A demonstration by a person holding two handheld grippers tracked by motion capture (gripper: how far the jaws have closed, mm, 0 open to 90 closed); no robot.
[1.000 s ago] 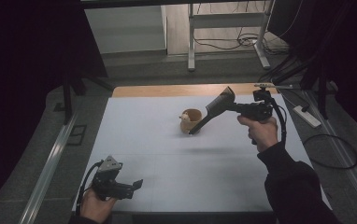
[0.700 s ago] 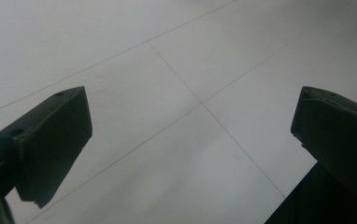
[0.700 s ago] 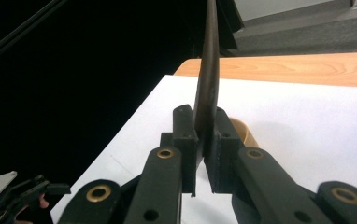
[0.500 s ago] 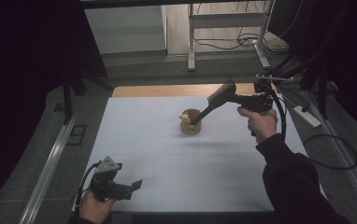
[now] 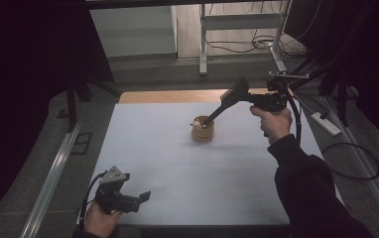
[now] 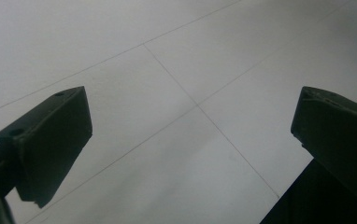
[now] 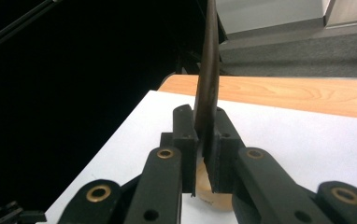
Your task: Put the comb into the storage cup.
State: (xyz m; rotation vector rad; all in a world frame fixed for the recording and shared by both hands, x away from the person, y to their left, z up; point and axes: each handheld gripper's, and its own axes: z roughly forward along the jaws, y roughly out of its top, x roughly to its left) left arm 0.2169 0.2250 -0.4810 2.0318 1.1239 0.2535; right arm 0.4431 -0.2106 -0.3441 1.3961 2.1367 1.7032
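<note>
A small round wooden cup [image 5: 202, 131] stands upright on the white table top [image 5: 167, 163], a little right of the middle and toward the far side. My right gripper [image 5: 241, 97] hangs above and to the right of it, shut on a dark flat spatula [image 5: 227, 101]. The spatula slants down with its narrow end inside the cup. In the right gripper view the jaws [image 7: 203, 128] pinch the thin dark spatula [image 7: 209, 70], and the cup [image 7: 209, 189] shows below them. My left gripper [image 5: 139, 198] rests open at the near left edge, with bare table between its fingers [image 6: 50, 140].
A bare wooden strip [image 5: 167, 95] runs along the table's far edge. A metal rail [image 5: 53, 168] lies on the floor at the left, and a power strip [image 5: 326, 124] with cables at the right. A metal frame [image 5: 202, 44] stands beyond the table.
My right gripper has risen and drawn back toward the far right with the spatula. The cup, which leaned on its side, now stands upright. My left gripper has not moved.
</note>
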